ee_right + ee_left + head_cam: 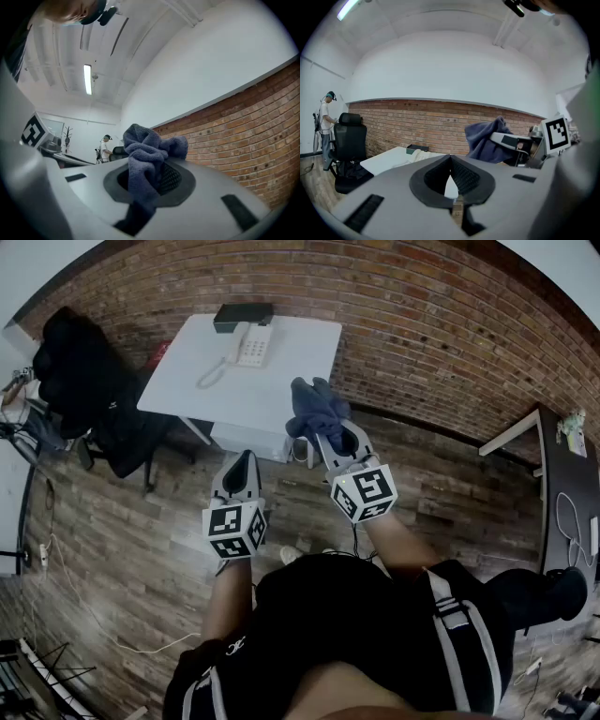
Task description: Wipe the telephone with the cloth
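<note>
The right gripper (151, 176) has its jaws clamped on a crumpled dark blue terry cloth (149, 149), which bunches up above the jaw tips. The left gripper (451, 174) holds nothing, and its jaws are closed with the tips meeting. Both hang side by side over the wooden plank floor (141, 549), short of the white rectangular table (187, 381), where the white corded desk telephone (251, 343) lies near the far edge, just beside a flat black box (243, 315) and well apart from the cloth.
</note>
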`<state>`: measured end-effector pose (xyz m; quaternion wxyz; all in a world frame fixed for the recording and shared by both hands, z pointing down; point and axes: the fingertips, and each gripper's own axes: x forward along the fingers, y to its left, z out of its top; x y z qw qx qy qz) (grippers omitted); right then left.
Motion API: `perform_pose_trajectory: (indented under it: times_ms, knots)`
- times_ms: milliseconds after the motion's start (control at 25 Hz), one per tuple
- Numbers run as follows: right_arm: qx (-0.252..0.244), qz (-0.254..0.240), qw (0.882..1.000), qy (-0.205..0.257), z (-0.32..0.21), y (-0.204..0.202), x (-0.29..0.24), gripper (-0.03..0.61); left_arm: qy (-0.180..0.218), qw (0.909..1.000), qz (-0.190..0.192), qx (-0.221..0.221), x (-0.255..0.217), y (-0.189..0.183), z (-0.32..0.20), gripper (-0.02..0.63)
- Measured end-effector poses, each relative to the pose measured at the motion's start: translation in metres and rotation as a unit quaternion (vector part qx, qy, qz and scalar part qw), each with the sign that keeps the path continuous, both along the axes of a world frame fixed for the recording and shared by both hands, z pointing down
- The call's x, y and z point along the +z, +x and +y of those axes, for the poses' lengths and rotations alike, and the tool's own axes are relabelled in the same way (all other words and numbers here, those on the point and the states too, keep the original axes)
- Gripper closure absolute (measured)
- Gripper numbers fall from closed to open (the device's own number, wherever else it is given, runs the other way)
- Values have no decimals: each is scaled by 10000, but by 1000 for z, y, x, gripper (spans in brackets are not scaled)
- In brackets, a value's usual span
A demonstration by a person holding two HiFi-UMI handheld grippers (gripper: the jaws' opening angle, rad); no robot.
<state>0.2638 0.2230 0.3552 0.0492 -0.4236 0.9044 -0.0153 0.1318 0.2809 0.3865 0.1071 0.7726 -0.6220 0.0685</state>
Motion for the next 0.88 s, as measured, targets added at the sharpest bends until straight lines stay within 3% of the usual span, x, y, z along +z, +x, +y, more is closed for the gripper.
perform_pose_trajectory:
  times_ms: [880]
  knots:
    - [3,-45,10000,39,-25,-44,-6,540,101,9999,99,-62,0,-47,-24,614]
